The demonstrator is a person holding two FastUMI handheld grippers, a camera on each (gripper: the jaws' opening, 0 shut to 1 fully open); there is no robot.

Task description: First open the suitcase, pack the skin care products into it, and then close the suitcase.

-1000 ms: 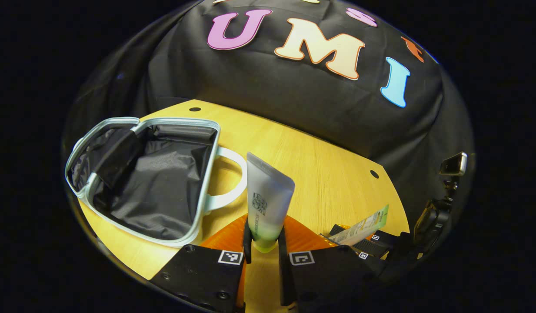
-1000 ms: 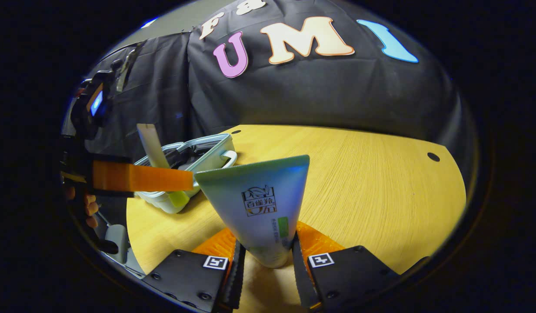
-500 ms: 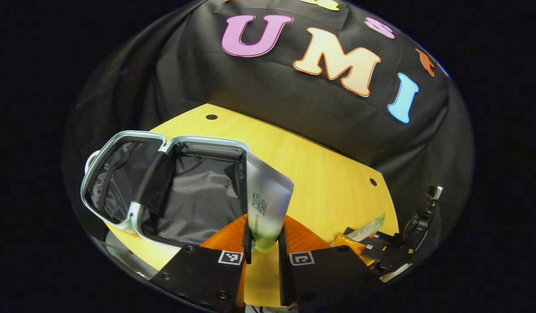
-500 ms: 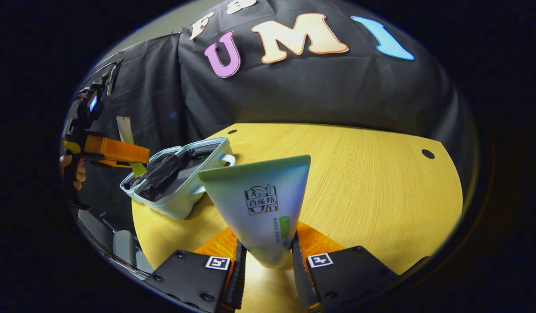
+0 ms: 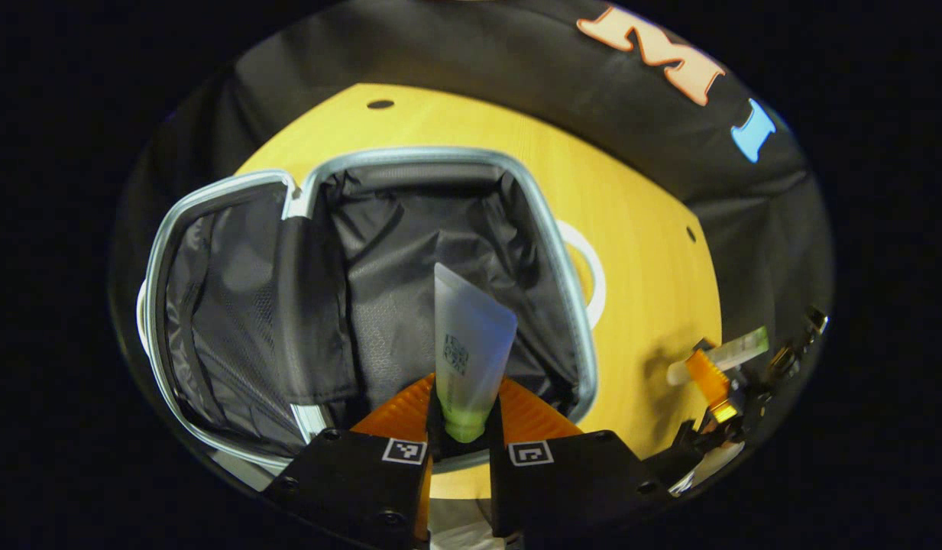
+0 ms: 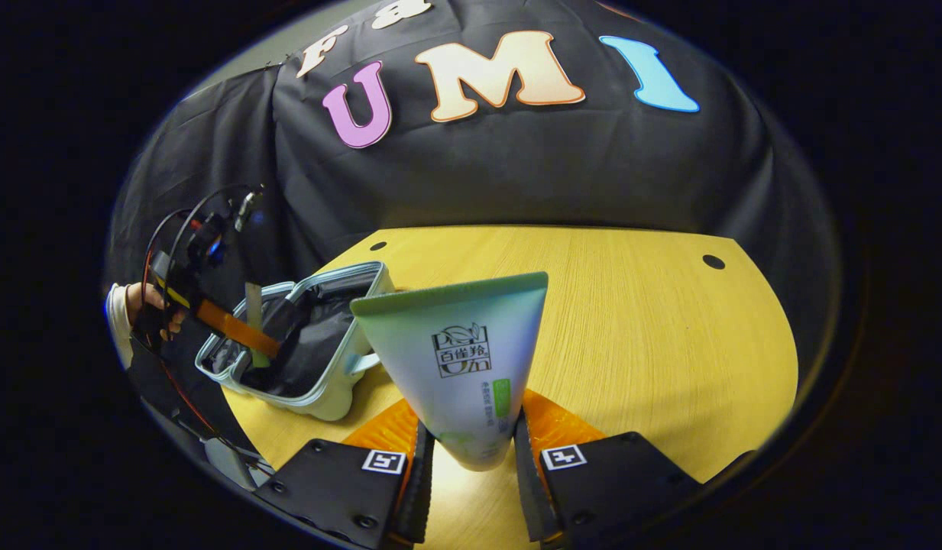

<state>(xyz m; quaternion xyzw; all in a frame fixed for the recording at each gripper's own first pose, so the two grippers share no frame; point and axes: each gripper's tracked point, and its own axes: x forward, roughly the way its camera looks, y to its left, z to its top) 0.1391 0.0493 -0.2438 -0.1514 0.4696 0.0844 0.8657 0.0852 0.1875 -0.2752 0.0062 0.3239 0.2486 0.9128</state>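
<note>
suitcase [image 5: 570,305] open on table, lining bare | left gripper [image 5: 461,428], jaws clamped on frosted tube [image 5: 467,344], has swung from beside the case to over its main compartment: drop looks due | right gripper [image 6: 467,458] grips second tube [image 6: 463,359] over round wooden table [image 6: 654,344], well apart from case | black cloth wall behind
</note>
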